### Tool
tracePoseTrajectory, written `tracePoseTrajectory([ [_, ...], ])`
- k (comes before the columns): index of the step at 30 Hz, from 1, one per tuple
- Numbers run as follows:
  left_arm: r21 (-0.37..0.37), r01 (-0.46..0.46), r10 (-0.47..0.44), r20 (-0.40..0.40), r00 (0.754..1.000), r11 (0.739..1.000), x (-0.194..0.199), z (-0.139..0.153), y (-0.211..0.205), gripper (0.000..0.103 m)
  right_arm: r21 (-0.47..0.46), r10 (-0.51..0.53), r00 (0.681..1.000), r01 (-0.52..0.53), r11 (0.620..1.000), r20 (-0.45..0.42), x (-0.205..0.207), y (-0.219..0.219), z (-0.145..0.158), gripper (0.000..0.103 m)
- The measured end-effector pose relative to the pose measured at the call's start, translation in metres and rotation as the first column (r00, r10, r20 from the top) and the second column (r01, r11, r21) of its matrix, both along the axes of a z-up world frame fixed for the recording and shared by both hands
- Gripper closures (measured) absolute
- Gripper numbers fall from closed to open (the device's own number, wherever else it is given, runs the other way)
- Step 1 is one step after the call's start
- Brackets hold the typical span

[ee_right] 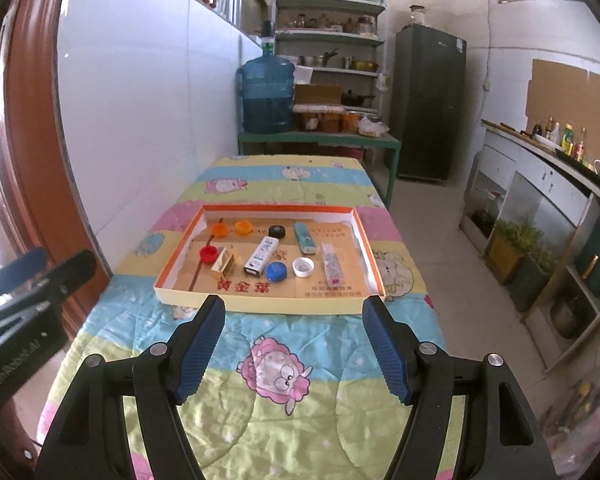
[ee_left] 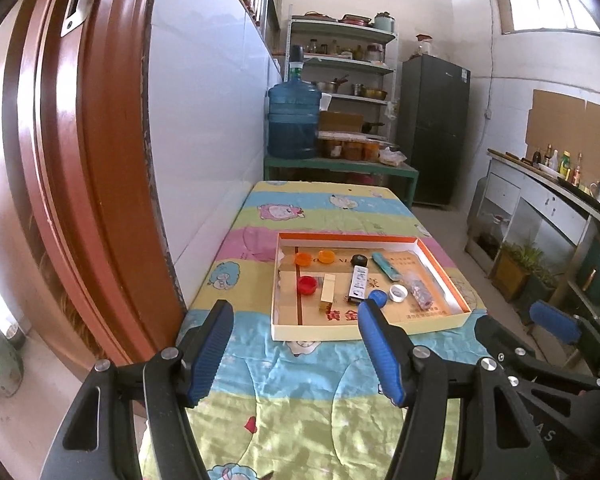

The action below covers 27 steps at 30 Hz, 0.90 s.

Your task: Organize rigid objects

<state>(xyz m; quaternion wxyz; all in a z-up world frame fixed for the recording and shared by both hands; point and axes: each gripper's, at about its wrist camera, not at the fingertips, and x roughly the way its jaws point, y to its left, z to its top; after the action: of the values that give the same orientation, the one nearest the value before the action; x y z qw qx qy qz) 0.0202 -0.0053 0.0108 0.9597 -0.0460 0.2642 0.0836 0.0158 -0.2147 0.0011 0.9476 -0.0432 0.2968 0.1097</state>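
Both grippers are hovering over the near end of the table, which is wearing a cartoon-print cover; neither is touching anything. Left gripper is standing wide, nothing between the pads. Right gripper is also spread wide and empty, and is showing at 4 o'clock in the left wrist view.

The shallow cardboard tray with orange inner walls is sitting mid-table, at 12 o'clock from the right gripper. Everything is lying inside it, in the right wrist view:
- two orange caps side by side at the tray's 11 o'clock
- red cap at 9 o'clock, small gold box just beside it
- black cap near the far wall, centre
- white-and-black tube lying diagonally, centre
- blue cap and white cap side by side at 6 o'clock
- teal bar at 1 o'clock
- clear packet at 3 o'clock

A blue water jug is standing on a green bench beyond the table's far end.
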Motion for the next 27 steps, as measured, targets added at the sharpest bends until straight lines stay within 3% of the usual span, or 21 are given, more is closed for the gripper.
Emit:
tracePoseTrajectory([
  [6, 0.017, -0.032, 0.032, 0.01, 0.999, 0.999, -0.002, 0.001, -0.002, 0.039, 0.033, -0.036, 0.999, 0.035, 0.999, 0.029, -0.006, -0.002, 0.007, 0.03],
  [27, -0.004, 0.01, -0.01, 0.002, 1.0, 1.0, 0.005, -0.002, 0.002, 0.039, 0.042, -0.059, 0.996, 0.056, 0.998, 0.066, 0.0, 0.002, 0.014, 0.03],
])
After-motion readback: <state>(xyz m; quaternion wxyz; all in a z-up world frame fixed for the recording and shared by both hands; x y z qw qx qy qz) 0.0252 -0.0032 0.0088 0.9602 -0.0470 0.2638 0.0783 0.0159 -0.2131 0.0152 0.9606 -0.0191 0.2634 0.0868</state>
